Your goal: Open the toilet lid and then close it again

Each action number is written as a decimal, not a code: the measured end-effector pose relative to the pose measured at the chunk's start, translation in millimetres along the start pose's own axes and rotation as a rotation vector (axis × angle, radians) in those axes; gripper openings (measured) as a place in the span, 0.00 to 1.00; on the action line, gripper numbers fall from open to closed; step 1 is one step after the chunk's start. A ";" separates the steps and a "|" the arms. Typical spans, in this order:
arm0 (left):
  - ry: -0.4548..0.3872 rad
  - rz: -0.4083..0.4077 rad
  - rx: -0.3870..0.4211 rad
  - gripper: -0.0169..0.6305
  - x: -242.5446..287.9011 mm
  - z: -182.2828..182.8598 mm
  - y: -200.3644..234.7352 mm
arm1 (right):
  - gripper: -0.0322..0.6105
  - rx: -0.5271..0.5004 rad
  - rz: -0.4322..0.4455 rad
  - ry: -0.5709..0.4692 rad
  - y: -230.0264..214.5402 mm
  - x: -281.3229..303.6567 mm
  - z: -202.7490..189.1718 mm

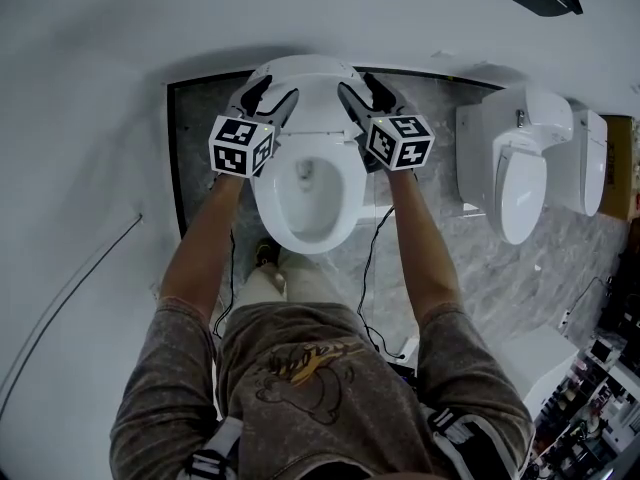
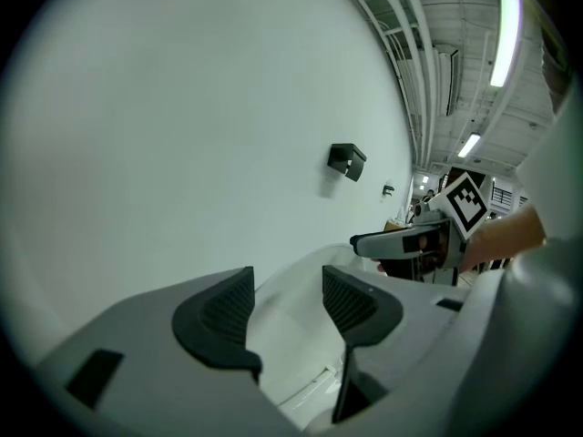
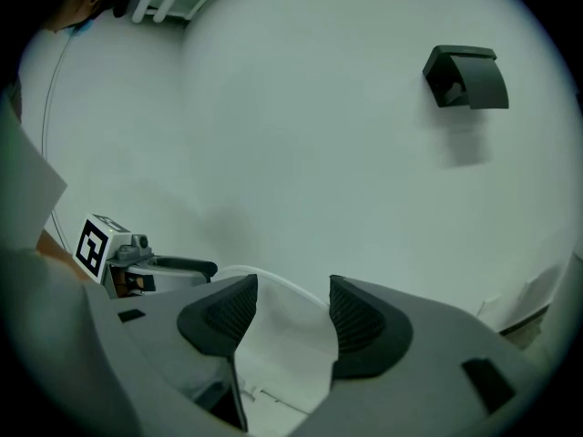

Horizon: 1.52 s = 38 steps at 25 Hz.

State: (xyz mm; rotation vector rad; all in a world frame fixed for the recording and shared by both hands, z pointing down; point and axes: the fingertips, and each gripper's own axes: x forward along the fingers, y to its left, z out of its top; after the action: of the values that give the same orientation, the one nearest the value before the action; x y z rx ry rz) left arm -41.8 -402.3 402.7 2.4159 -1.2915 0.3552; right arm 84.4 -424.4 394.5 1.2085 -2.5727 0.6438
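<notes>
The toilet lid stands raised against the wall, so opening looks done and only closing is left; the left gripper and right gripper have their jaws apart, with the lid's upper edge just ahead of each gap, unclamped.

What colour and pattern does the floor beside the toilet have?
The floor is grey with pale marble-like veins; the head view shows it best.

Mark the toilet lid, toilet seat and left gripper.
toilet lid (image 1: pixel 305 78), head view, near its middle.
toilet seat (image 1: pixel 265 200), head view, left side of the ring.
left gripper (image 2: pixel 287 288), left gripper view, gap between its open jaws.
</notes>
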 end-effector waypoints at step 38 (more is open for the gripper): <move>0.187 -0.168 -0.113 0.34 -178.8 -198.6 -178.5 | 0.44 -0.021 -0.010 0.154 131.8 -215.8 -217.1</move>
State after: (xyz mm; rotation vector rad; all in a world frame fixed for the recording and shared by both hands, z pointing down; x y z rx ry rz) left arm 1.1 -91.8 474.0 2.3140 -0.9947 0.4365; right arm 123.5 -101.0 464.8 1.1181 -2.4392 0.6778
